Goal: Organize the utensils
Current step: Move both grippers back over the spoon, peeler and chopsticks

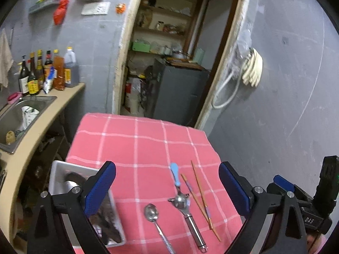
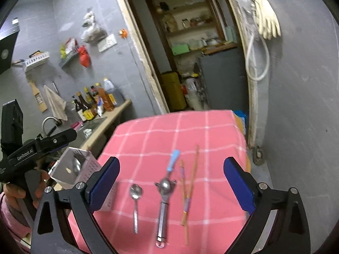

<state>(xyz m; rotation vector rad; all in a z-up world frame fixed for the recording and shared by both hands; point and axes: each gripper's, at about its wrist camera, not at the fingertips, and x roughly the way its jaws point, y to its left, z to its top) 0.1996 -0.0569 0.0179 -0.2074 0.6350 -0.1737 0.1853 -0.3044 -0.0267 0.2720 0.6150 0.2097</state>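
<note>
On the pink checked cloth [image 1: 137, 144] lie a metal spoon [image 1: 154, 218], a metal peeler with a blue handle [image 1: 182, 201] and a pair of wooden chopsticks [image 1: 201, 199], side by side. A metal utensil box [image 1: 61, 173] stands at the cloth's left edge with a ladle-like utensil inside. My left gripper [image 1: 167, 186] is open and empty, hovering above the utensils. In the right wrist view my right gripper [image 2: 171, 182] is also open and empty over the spoon [image 2: 135, 199], peeler [image 2: 165, 192] and chopsticks [image 2: 188, 188]; the box [image 2: 74, 169] is at left.
A counter with a sink [image 1: 19, 114] and several sauce bottles [image 1: 48, 69] runs along the left. A doorway [image 1: 169, 53] to a storeroom is behind the table. Rubber gloves [image 1: 252, 67] hang on the grey wall at right. The left gripper's body [image 2: 31, 150] shows at left.
</note>
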